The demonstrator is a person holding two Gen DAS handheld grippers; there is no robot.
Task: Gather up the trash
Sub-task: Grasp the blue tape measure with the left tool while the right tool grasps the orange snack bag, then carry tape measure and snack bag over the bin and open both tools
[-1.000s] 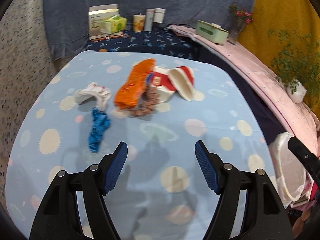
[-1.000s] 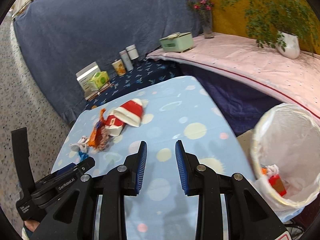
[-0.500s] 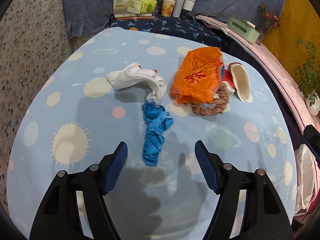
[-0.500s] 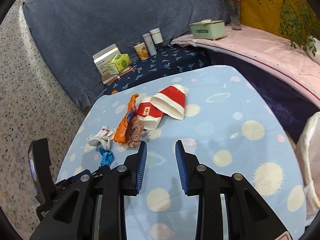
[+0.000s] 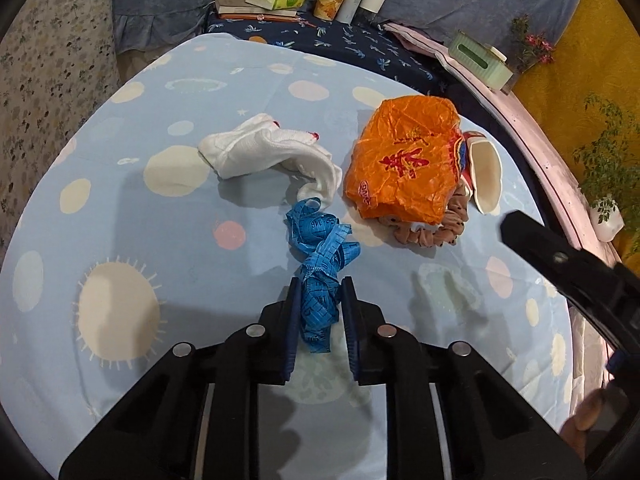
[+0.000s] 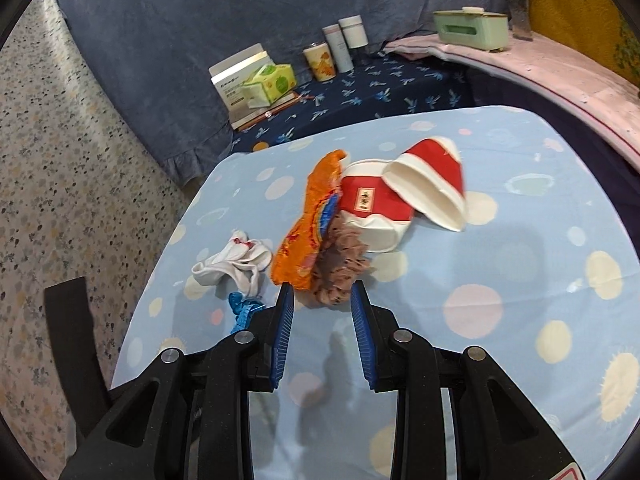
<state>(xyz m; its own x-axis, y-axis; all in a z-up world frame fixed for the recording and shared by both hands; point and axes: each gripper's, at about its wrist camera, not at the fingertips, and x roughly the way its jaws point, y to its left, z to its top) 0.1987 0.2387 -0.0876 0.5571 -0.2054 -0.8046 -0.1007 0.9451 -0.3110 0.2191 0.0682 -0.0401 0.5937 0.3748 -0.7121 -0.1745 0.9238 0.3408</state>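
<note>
I am pinching the near end of the blue tape measure (image 5: pixel 320 280) in my left gripper (image 5: pixel 320 312), seemingly firmly, keeping my right gripper (image 6: pixel 322 312) spread beside the scrunchie (image 6: pixel 340 264).

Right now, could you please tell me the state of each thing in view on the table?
left claw: shut on the blue measuring tape
right claw: open, at the brown scrunchie
white cloth: crumpled, lying loose
orange bag: crumpled, lying over the scrunchie
crushed cup: on its side, dented
second cup: tipped over, empty
</note>
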